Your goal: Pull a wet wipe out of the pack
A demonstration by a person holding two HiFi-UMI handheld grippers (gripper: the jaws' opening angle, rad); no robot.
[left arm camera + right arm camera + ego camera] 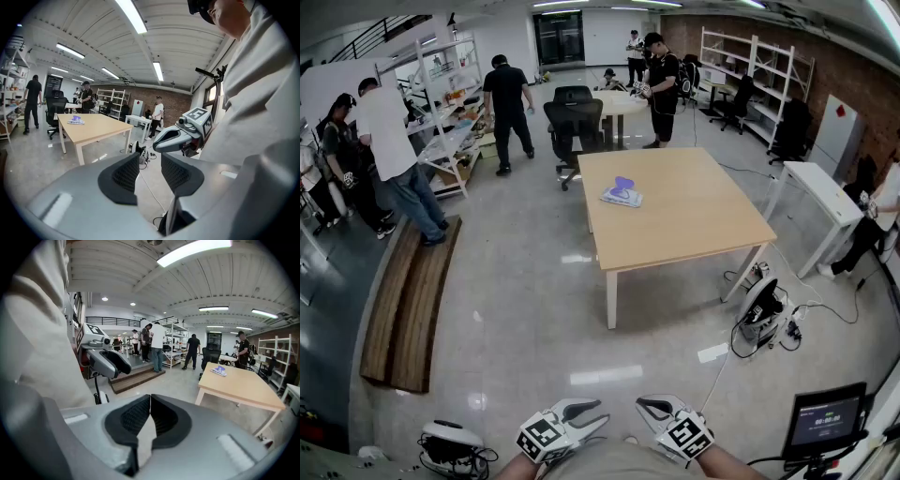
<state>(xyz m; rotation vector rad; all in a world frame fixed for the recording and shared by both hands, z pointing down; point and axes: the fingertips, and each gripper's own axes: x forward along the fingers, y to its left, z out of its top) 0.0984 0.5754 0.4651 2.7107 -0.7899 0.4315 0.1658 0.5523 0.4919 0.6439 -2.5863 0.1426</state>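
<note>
Head view: wipe pack (622, 194) well ahead, left tongs (598, 413) spread, right tongs (645, 413) pressed together, so I'd step closer.

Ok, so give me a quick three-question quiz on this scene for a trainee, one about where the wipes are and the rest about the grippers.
1. True or false: the wet wipe pack lies on the wooden table, with neither gripper touching it.
2. Fill in: the right gripper holds ____ between its fingers.
3. Which gripper has its fingers apart? A) the left gripper B) the right gripper C) neither

Key: 1 true; 2 nothing; 3 A
</note>
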